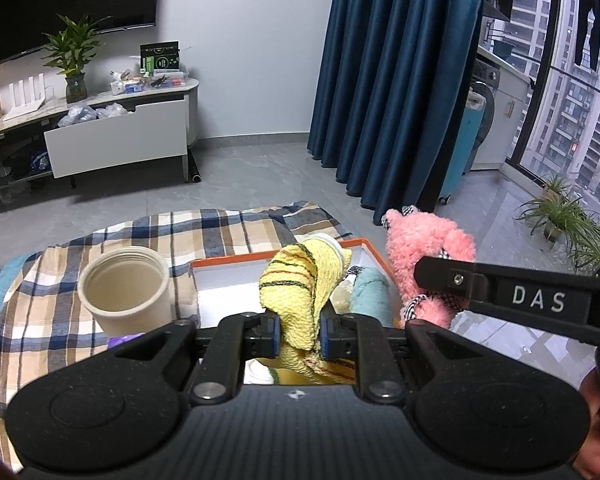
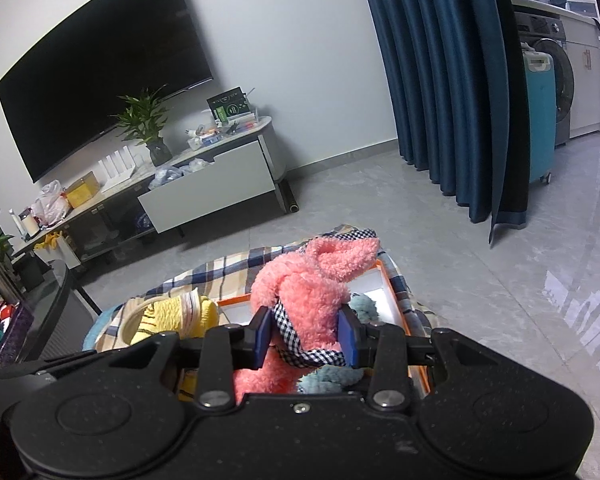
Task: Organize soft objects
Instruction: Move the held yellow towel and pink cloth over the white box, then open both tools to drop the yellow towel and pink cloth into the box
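Note:
My left gripper [image 1: 299, 334] is shut on a yellow striped cloth [image 1: 296, 280] and holds it above an orange-rimmed white box [image 1: 236, 264]. My right gripper [image 2: 306, 338] is shut on a pink fluffy toy [image 2: 300, 292] with checked trim; the toy also shows in the left wrist view [image 1: 424, 248], at the box's right edge. A teal fluffy cloth [image 1: 370, 294] lies inside the box and also shows under the toy in the right wrist view [image 2: 360, 306]. The yellow cloth appears left of the toy in the right wrist view [image 2: 192, 316].
A cream cylindrical container [image 1: 126, 288] stands open left of the box on a plaid cloth [image 1: 60, 320]. A TV stand [image 1: 116, 136] with an open drawer is across the grey floor. Blue curtains [image 1: 396, 80] hang at the right. Potted plants [image 1: 560, 212] stand by the window.

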